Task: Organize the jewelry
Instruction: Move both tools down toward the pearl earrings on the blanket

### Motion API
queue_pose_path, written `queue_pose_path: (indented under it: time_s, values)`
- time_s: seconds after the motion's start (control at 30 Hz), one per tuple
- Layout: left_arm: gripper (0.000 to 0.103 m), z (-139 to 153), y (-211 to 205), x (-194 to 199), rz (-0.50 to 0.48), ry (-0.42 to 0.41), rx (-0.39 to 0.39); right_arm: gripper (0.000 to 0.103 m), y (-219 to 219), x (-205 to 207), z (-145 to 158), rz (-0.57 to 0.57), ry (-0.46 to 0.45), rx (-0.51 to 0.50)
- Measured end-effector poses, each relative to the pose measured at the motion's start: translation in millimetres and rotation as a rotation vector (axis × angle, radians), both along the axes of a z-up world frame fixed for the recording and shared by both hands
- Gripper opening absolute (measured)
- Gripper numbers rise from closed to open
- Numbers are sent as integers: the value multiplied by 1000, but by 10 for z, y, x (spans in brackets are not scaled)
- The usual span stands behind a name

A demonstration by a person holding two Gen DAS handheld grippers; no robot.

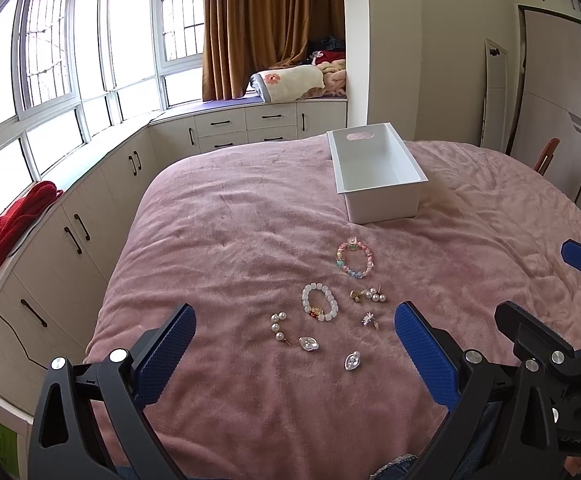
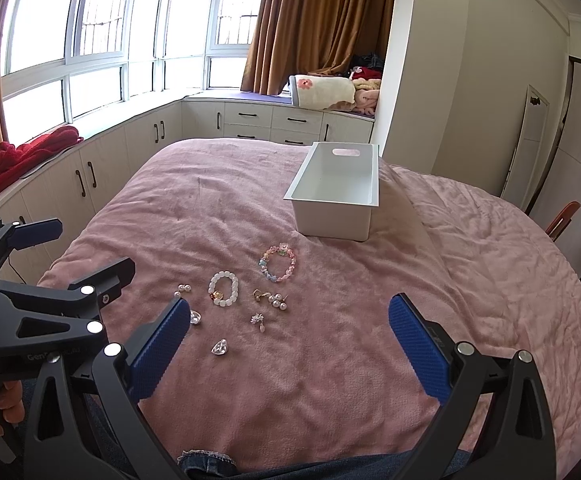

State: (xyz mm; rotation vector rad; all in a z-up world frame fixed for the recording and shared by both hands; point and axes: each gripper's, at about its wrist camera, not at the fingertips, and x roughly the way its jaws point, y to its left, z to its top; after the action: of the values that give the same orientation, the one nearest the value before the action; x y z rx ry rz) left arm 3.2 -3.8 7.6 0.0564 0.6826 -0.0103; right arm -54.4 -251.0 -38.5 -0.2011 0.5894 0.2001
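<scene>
The jewelry lies in a loose cluster on the pink blanket [image 1: 250,216], in the lower middle of both frames. Farthest up sits a multicoloured bead bracelet [image 1: 354,258], pastel pinks and blues. Below and left of it lies a white bead bracelet [image 1: 319,302] with a red and gold charm at its lower edge. Right of that, just apart, rests a small heap of pearl earrings with a gold piece [image 1: 368,295]. Lower still, a small silver flower-shaped piece [image 1: 368,319] sits alone. At the left of the cluster a pearl drop earring [image 1: 277,327] lies in a short line, and two clear crystal pieces [image 1: 308,343] rest nearest the camera, well apart from each other.

Above the cluster, in the upper middle of the frame, a white plastic bin [image 1: 382,208] stands upright on the blanket, with a cut-out handle in its far wall; nothing shows inside it.

The left gripper [image 1: 294,344] hangs over the near edge of the cluster, its blue-padded fingers spread wide and holding nothing. The right gripper [image 2: 288,336] is likewise spread wide and empty, to the right of the jewelry. A hand [image 2: 4,408] shows at the lower left of the right wrist view, wrapped on the other gripper's handle.

White cabinets [image 1: 70,240] line the window wall at left, with a red cloth [image 1: 6,232] on top.
</scene>
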Motion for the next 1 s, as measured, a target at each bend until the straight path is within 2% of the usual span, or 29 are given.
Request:
queue_pose_path:
  time_s: [0.2, 0.4, 0.6, 0.77, 0.93, 1.0]
  values:
    - [101, -18, -21, 18, 2, 7, 1, 98, 9, 87, 0, 10, 7, 5]
    - [101, -143, -75, 158, 18, 48, 28, 98, -22, 284, -41, 18, 28, 34]
    - [101, -343, 76, 422, 25, 113, -34, 98, -94, 608, -151, 30, 79, 74]
    - [101, -633, 314, 749, 37, 207, -126, 97, -115, 955, -310, 59, 132, 95]
    - [101, -921, 442, 975, 69, 273, -128, 91, -63, 1276, -518, 87, 181, 68]
    - [101, -1038, 456, 1060, 67, 295, -113, 84, -30, 1384, -611, 106, 198, 60]
